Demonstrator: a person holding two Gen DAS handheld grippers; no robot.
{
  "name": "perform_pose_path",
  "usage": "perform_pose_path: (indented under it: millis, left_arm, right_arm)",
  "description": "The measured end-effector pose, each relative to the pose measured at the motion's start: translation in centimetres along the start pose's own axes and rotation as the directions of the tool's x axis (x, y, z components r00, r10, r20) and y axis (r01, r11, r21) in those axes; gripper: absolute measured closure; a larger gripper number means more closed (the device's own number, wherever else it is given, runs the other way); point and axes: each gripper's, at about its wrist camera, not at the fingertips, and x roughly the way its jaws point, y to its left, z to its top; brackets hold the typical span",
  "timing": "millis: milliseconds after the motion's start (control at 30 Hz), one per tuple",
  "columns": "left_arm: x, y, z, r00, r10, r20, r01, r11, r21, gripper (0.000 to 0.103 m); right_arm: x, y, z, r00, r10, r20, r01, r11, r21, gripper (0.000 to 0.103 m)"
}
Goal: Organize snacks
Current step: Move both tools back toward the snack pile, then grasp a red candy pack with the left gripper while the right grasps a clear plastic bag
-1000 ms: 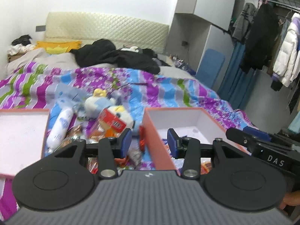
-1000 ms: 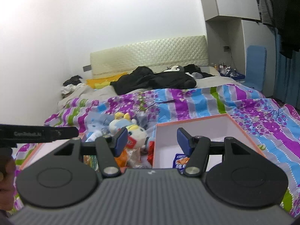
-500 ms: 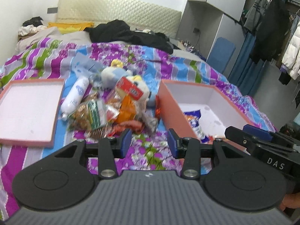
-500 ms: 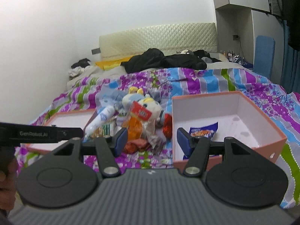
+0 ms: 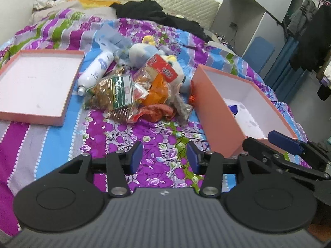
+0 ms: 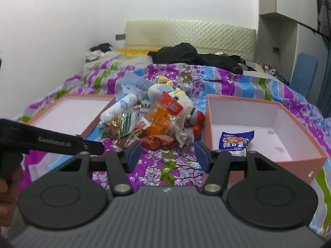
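A: Progress so far? Looks barely begun. The deep pink box holds one blue snack packet and nothing else I can see

B: And what's left, the snack pile, lies just left of that box on the quilt: green-label bag, orange bags, red wrappers, w/ a white bottle and a plush toy mixed in on the far side

A: The shallow pink tray, further left of the box beyond the pile, is empty inside

B: Claws? Left gripper is part open w/ nothing between its jaws, which have just been opening. Right gripper is also half wide, empty. Both hang short of the pile, nearer us than the box
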Motion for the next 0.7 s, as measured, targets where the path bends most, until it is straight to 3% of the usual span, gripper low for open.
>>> perform_pose_path:
  millis: [300, 700]
  left_arm:
    - [6.6, 3.5, 0.7, 0.999, 0.007, -0.049, -0.009, 0.999, -0.039, 0.045]
    - [15.0, 7.9, 2.6, 0.998, 0.056, -0.036, -0.059, 0.994, -0.09, 0.045]
  right_arm:
    - [6.7, 1.0, -0.9, 0.997, -0.051, -0.058, 0.044, 0.992, -0.114, 0.046]
    - [16.3, 1.4, -2.0, 0.991, -0.092, -0.094, 0.067, 0.969, -0.236, 0.048]
